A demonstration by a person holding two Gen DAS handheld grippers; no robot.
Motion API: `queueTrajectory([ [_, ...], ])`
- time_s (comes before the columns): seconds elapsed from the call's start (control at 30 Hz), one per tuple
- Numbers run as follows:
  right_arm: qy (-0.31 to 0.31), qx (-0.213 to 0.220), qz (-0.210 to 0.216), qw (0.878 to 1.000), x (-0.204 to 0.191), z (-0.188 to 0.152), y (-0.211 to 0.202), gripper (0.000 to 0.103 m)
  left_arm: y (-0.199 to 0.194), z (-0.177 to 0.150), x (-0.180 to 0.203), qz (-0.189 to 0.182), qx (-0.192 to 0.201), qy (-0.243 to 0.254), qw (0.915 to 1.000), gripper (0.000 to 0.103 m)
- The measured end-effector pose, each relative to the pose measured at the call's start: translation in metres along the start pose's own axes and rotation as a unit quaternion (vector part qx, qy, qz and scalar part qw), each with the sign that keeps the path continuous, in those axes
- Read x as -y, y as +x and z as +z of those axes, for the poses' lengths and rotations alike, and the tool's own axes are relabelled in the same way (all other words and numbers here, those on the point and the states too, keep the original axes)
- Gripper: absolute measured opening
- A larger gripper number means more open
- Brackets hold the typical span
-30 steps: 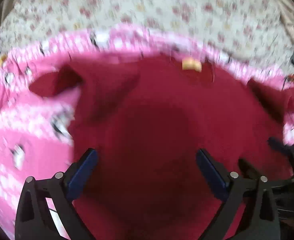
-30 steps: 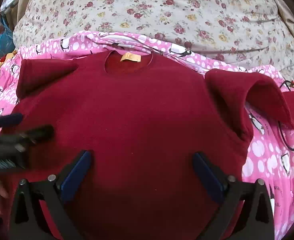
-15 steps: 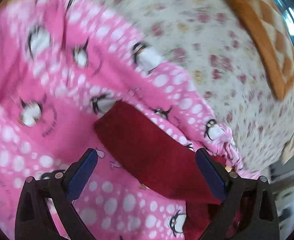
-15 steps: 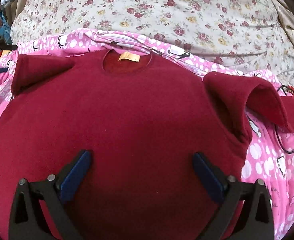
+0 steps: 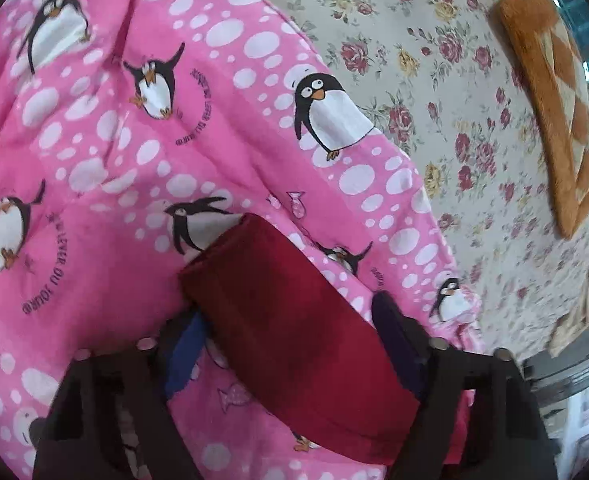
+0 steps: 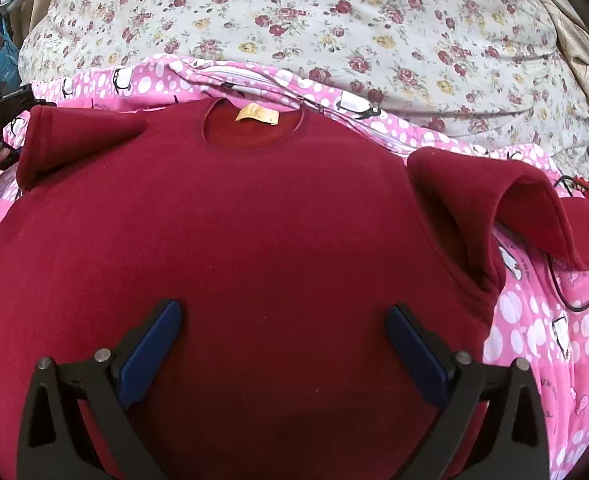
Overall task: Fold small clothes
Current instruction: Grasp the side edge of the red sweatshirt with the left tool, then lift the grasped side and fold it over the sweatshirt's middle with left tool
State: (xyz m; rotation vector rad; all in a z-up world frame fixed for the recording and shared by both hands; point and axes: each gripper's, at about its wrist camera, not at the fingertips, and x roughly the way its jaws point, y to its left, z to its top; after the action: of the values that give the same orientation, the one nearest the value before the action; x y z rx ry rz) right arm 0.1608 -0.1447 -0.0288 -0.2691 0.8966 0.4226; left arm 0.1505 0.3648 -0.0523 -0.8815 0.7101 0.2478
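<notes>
Sweater flat, unfolded | left gripper jaws just closing around sleeve, grip uncertain | right gripper released above sweater

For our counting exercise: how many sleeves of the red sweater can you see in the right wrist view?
2. One sleeve lies at the upper left, folded over the sweater's shoulder; the other sleeve sits at the right, humped over the pink penguin blanket.

My sweater lies flat on the penguin blanket, the flowered bedsheet behind it. Its left sleeve runs between my left tongs; my right tongs hover over the sweater's near part.
</notes>
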Motion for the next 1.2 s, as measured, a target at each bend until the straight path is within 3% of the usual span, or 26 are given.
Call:
queueTrajectory([
  [0.03,0.000,0.000,0.000,1.000,0.000,0.000,0.000,0.103,0.000,-0.001,0.000,0.015,0.002,0.005,0.9999,0.026],
  [0.07,0.000,0.000,0.000,1.000,0.000,0.000,0.000,0.103,0.004,-0.002,0.001,0.044,-0.001,0.010,0.9990,0.000],
  [0.1,0.002,0.000,0.001,1.000,0.000,0.001,0.001,0.103,0.004,-0.004,0.001,0.070,-0.005,0.016,0.9974,0.000],
  [0.13,0.003,0.000,0.003,1.000,0.000,0.001,0.001,0.103,0.002,-0.005,0.004,0.072,-0.003,0.024,0.9971,0.000],
  [0.2,0.004,0.001,0.003,1.000,0.001,0.002,0.001,0.103,-0.018,-0.009,0.026,0.109,0.032,0.087,0.9897,0.000],
  [0.27,0.004,0.001,0.003,1.000,0.000,0.001,0.001,0.103,-0.046,-0.011,0.038,0.117,0.069,0.111,0.9845,0.000],
  [0.5,0.002,0.005,-0.003,1.000,-0.001,0.000,-0.001,0.103,-0.160,0.033,0.022,0.165,0.154,0.123,0.9665,0.000],
  [0.7,0.004,0.004,-0.001,1.000,-0.001,0.000,0.000,0.103,-0.182,0.039,0.014,0.230,0.180,0.105,0.9507,0.000],
  [0.83,0.005,0.004,0.000,1.000,0.001,0.000,0.000,0.103,-0.160,0.003,0.049,0.186,0.176,0.144,0.9560,0.000],
  [0.93,0.005,0.004,0.000,1.000,0.001,0.000,0.001,0.103,-0.136,-0.039,0.103,0.106,0.161,0.202,0.9603,0.000],
  [1.1,0.009,0.005,-0.003,1.000,0.004,0.000,-0.001,0.103,-0.067,-0.126,0.197,-0.030,0.078,0.256,0.9632,0.000],
  [1.2,0.048,0.019,-0.017,0.999,0.019,0.001,-0.009,0.102,-0.017,-0.181,0.232,-0.080,0.018,0.262,0.9617,0.000],
])
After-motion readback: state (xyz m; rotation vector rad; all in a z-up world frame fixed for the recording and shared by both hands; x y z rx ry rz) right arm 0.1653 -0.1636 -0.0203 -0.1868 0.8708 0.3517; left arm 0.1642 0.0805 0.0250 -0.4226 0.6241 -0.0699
